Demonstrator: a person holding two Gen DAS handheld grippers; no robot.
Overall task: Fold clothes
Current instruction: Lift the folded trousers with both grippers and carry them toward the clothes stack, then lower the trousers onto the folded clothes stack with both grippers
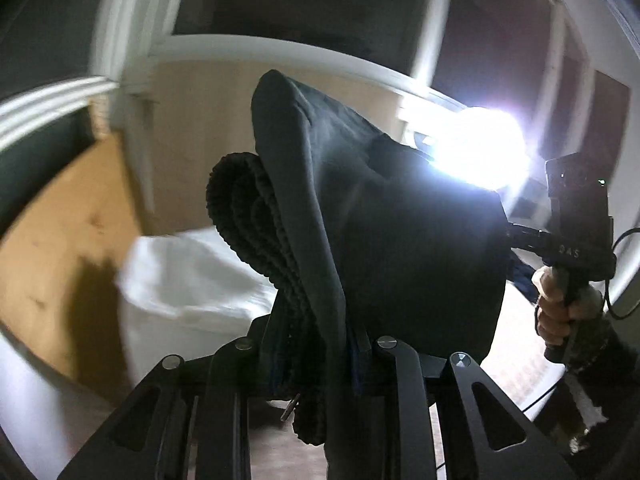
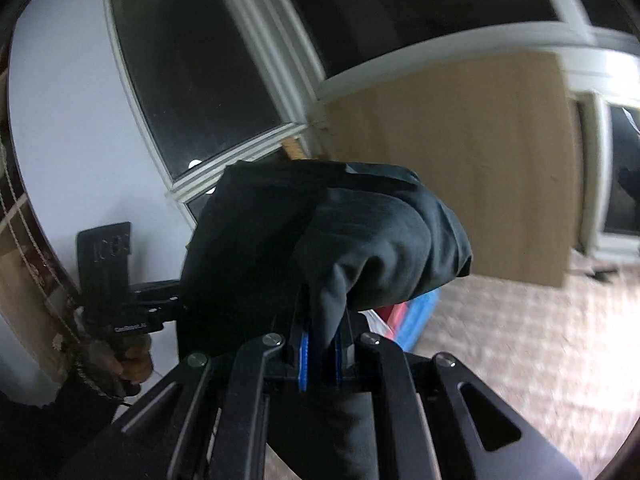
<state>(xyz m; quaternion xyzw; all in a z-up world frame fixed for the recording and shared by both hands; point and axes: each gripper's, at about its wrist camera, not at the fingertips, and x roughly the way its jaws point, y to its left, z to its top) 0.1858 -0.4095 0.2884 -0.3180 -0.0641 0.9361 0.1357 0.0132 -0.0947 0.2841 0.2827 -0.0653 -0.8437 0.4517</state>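
A dark garment [image 1: 380, 220] with a ribbed elastic waistband [image 1: 248, 216] hangs in the air between both grippers. In the left wrist view my left gripper [image 1: 316, 344] is shut on the waistband end, and cloth drapes over its fingers and hides their tips. In the right wrist view my right gripper [image 2: 320, 344] is shut on another bunched part of the dark garment [image 2: 360, 232], pinched between its blue pads [image 2: 303, 360]. Each view shows the person's other hand [image 1: 560, 312] [image 2: 132, 360] gripping a black handle at the garment's far side.
A bright lamp [image 1: 480, 148] glares behind the garment. A wooden board [image 2: 480, 160] leans under dark, white-framed windows [image 2: 192, 60]. A white cloth heap [image 1: 180, 280] lies below left. A red and blue item [image 2: 408, 312] sits on the patterned floor [image 2: 520, 340].
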